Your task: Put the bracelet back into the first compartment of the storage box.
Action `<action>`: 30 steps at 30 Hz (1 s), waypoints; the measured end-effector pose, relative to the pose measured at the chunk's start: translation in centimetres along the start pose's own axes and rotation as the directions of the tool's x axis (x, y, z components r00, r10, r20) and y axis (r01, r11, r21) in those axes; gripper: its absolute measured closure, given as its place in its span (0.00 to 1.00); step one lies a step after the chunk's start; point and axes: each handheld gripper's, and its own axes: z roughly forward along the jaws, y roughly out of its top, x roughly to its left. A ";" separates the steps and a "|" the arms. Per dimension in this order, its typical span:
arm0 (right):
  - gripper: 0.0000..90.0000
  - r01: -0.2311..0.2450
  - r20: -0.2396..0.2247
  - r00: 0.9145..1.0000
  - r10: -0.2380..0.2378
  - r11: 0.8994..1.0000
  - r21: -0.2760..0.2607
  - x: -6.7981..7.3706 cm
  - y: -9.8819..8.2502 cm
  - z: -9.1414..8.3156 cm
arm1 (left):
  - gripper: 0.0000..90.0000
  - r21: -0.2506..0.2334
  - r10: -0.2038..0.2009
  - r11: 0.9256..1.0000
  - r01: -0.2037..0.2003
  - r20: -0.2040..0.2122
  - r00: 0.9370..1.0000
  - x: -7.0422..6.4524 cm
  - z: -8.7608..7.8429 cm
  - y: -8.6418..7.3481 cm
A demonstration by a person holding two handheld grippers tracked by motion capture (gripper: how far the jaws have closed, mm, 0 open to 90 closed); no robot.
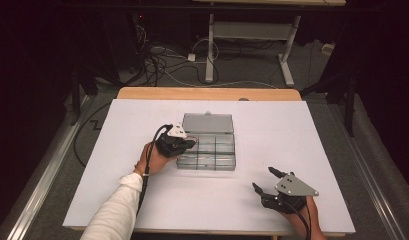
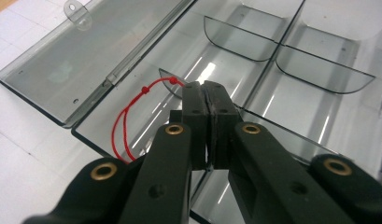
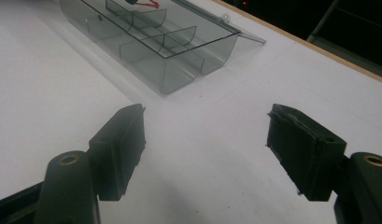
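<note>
A clear plastic compartment box (image 1: 212,155) lies mid-table with its lid (image 1: 208,122) folded open at the back. My left gripper (image 1: 190,144) reaches over the box's left side. In the left gripper view the left gripper (image 2: 206,86) has its jaws pressed together on a thin red string (image 2: 125,116) with small red beads, and the loop hangs over a compartment beside the lid (image 2: 72,60). My right gripper (image 1: 262,178) rests near the front right, open and holding nothing. In the right gripper view the right gripper (image 3: 206,112) points toward the box (image 3: 170,51) over bare white table.
A white sheet (image 1: 142,200) covers the wooden table (image 1: 142,93). Curved dividers (image 2: 319,74) split the box into several compartments. Cables (image 1: 162,65) and a desk frame (image 1: 252,35) stand on the floor beyond the table.
</note>
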 end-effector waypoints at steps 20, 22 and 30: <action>0.32 0.002 -0.015 1.000 -0.002 1.000 -0.008 0.2 0.0 -0.1 | 0.95 0.021 -0.026 0.999 0.027 -0.026 0.999 0.4 0.3 -0.5; 0.32 0.004 -0.013 1.000 -0.004 1.000 -0.009 0.2 0.0 -0.1 | 0.95 0.010 -0.028 1.000 0.028 -0.028 0.999 0.5 0.1 -0.5; 0.32 0.002 -0.014 1.000 -0.002 1.000 -0.010 0.2 0.1 -0.1 | 0.95 0.008 -0.019 1.000 0.019 -0.036 0.999 0.3 -0.1 -0.3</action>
